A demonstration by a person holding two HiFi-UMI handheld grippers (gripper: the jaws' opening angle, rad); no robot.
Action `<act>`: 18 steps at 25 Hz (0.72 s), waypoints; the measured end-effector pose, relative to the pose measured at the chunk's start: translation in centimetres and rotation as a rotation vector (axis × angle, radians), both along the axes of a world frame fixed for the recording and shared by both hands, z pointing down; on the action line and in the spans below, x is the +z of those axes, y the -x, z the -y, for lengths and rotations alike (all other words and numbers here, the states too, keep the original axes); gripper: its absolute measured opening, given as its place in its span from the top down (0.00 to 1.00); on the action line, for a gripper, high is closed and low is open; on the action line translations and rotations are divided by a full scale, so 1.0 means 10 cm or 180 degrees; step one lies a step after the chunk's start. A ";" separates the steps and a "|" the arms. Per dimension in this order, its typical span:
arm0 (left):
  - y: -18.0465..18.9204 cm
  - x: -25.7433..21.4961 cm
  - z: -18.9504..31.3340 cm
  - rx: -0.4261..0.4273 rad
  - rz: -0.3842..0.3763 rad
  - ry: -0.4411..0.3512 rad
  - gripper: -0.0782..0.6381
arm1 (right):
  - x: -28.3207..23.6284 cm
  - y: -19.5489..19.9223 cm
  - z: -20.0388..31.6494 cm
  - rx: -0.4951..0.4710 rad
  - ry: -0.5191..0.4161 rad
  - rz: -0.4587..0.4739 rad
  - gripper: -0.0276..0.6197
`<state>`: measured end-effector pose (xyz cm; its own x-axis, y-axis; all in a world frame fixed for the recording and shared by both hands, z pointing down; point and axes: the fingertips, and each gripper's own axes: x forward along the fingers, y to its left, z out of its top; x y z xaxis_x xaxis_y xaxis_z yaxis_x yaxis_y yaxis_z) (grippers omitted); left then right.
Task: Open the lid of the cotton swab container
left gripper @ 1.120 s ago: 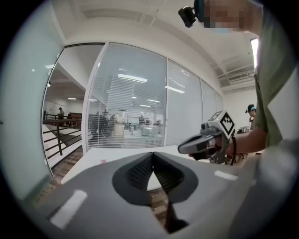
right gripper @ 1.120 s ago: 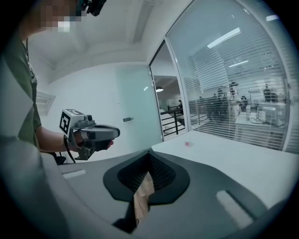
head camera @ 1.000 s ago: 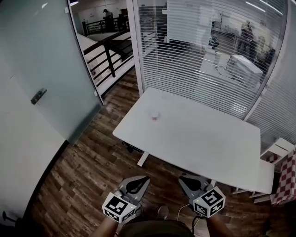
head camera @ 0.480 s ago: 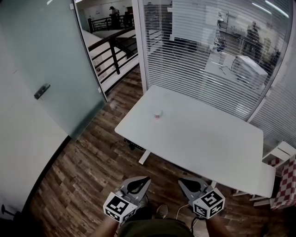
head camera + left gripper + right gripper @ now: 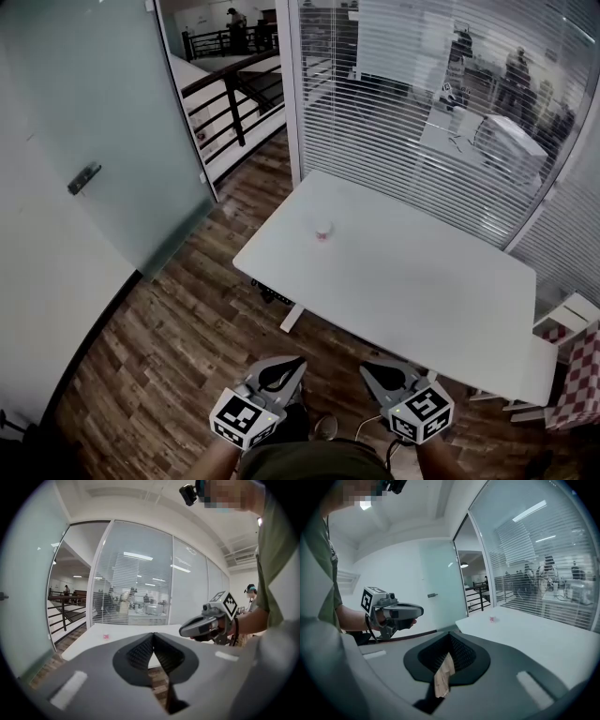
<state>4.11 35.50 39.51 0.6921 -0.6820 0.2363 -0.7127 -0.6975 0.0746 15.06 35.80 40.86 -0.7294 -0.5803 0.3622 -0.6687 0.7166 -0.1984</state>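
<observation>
Two grippers sit low in front of us, well short of the white table [image 5: 422,281]. A broad strip of wood floor [image 5: 178,328] lies open between us and its near edge. The left gripper [image 5: 296,361] has its jaws pressed together with nothing between them, and the right gripper [image 5: 367,367] is clenched the same way, also empty. They are side by side, apart from each other, with their tips pointing toward the table.

On our left the frosted glass door [image 5: 103,131] borders the floor. Behind the table's far edge we see the glass wall with blinds [image 5: 403,122]. At the right end, a white shelf [image 5: 565,307] and a checked cloth [image 5: 583,361] stand just beside the corner.

The cotton swab container [image 5: 322,231] rests on the tabletop toward the far left corner, set in from both edges, with bare surface all around it. We see it as a small round shape, pale on top and pink below. It is too small for us to tell its long axis or which way the lid faces.
</observation>
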 end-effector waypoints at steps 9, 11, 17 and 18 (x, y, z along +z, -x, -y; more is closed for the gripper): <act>0.20 0.16 0.26 -0.0032 -0.0041 0.0094 0.88 | 0.14 0.23 0.25 -0.0061 0.0075 -0.0069 0.95; 0.25 0.18 0.35 -0.0028 -0.0046 0.0116 0.88 | 0.16 0.29 0.33 -0.0062 0.0087 -0.0079 0.95; 0.38 0.27 0.58 0.0016 -0.0068 0.0182 0.88 | 0.23 0.44 0.56 -0.0036 0.0163 -0.0107 0.95; 0.41 0.28 0.63 0.0024 -0.0066 0.0193 0.88 | 0.24 0.47 0.60 -0.0028 0.0177 -0.0110 0.95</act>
<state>0.04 29.21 42.29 0.7024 -0.6616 0.2625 -0.7053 -0.6966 0.1318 10.33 29.77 43.29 -0.7209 -0.5522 0.4188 -0.6695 0.7110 -0.2151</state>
